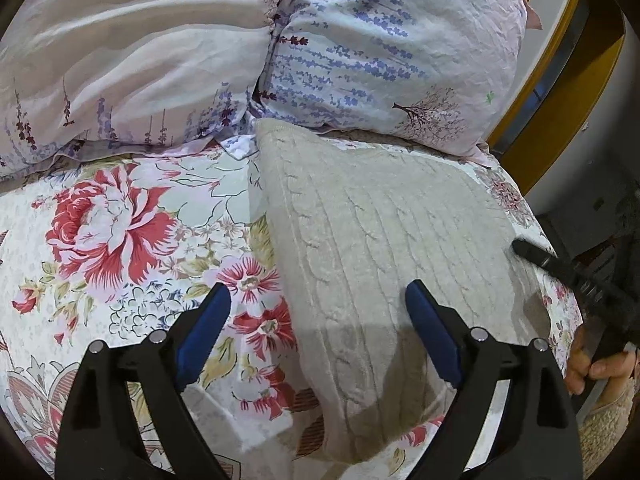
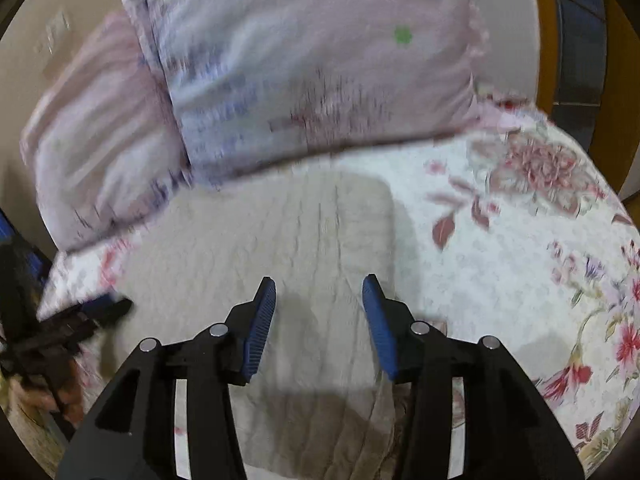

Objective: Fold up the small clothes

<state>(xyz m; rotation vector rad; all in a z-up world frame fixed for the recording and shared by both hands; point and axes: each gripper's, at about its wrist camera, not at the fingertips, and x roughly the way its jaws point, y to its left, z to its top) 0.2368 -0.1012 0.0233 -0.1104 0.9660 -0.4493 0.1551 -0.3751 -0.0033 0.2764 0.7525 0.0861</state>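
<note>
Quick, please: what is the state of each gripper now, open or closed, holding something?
Left gripper: open, holding nothing.
Right gripper: open, holding nothing, above the beige knit garment.

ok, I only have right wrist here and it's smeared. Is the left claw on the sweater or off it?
Observer: Off it. The left claw is open above the cream knit sweater's left edge, gripping nothing.
Operator: Is that edge lying clean?
Observer: Yes, in left wrist view it runs straight down the floral bedspread, no bunching visible.
Operator: What's behind the sweater? Just pink blur for me.
Observer: Two pillows with lavender print; the sweater's top edge reaches the right one.
Operator: And my right claw from over there?
Observer: Only one black finger shows, at the sweater's right edge; contact is unclear.
</note>
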